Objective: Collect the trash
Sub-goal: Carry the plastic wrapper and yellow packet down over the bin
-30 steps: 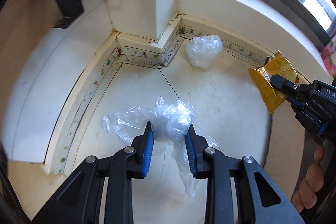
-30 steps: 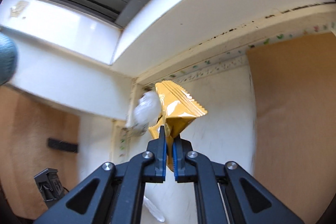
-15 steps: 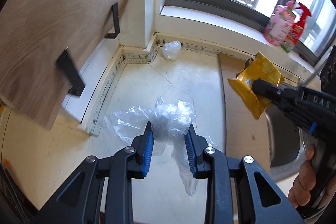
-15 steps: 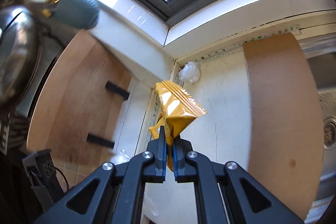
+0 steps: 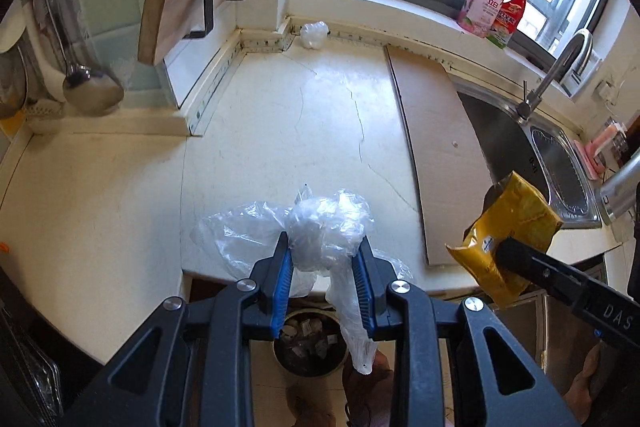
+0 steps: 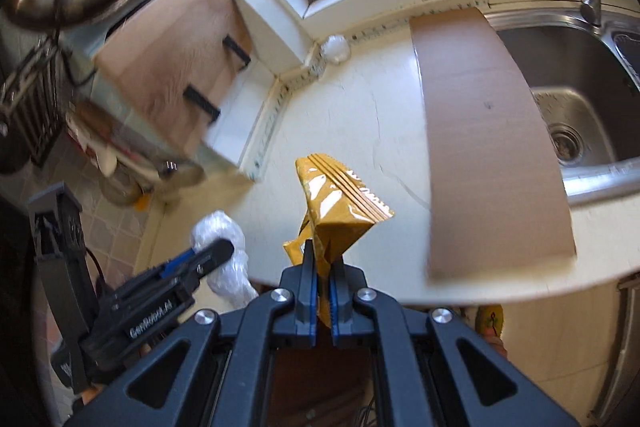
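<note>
Carrying 2 pieces of trash, both grippers have pulled back from the far corner of the countertop (image 5: 120, 187) to its front edge, so far more of the kitchen shows than 1 second ago. The left gripper (image 5: 324, 263) is clamped narrowly on a crumpled clear plastic bag (image 5: 320, 231); the right gripper (image 6: 323, 267) is pinched tight on a yellow foil wrapper (image 6: 340, 211). Neither grip has changed.

A round bin (image 5: 310, 347), already holding scraps, now appears below the counter edge, directly under the left gripper. Judgement: the transport step is nearly complete and release over the bin follows.

1 more wad of clear plastic (image 5: 314, 34) remains in the back corner, so collection is unfinished.

Legible writing:
1. "DAS" on the right gripper body, left wrist view.
2. "GenRobot.AI" on the left gripper body, right wrist view.
3. Labels on the pink bottle (image 5: 482, 7) and red spray bottle (image 5: 512, 3) are too small to read.
</note>
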Demonstrator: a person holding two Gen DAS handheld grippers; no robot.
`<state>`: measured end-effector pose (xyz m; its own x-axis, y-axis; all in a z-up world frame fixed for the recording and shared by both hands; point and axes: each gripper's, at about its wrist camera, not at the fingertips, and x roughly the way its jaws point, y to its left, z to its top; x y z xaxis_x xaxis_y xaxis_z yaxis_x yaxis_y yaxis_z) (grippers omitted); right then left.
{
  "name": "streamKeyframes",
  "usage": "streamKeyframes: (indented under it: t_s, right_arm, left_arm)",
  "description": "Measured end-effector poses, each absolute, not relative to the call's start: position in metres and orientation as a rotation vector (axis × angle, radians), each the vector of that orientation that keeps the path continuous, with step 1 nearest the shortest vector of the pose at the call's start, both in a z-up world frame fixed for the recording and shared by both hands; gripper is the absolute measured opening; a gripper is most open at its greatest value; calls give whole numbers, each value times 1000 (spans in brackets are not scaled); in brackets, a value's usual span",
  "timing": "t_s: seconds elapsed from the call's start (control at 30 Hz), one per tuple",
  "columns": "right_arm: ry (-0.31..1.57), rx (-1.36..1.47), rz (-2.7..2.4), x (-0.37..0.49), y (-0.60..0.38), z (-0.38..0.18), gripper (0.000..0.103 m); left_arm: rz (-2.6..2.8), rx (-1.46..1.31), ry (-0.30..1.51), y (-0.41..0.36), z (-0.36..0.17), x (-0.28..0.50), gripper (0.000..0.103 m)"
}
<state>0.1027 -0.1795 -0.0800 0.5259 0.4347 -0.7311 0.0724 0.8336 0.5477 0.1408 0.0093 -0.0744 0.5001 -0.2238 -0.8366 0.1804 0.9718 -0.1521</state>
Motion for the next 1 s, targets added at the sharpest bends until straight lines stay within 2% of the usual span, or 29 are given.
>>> streamKeyframes:
  t_s: [0.2, 0.6, 1.0]
  right_arm:
    - [1073, 406, 275, 47, -157, -89, 5]
    - [1214, 224, 378, 16, -143, -121, 5]
    - [1392, 173, 426, 7, -125, -210, 5]
  left_arm:
    - [-264, -39, 1057, 6, -104, 93, 27]
    - [-235, -51, 1071, 4, -136, 27, 27]
    - [-146, -95, 1218, 26, -220, -7, 28]
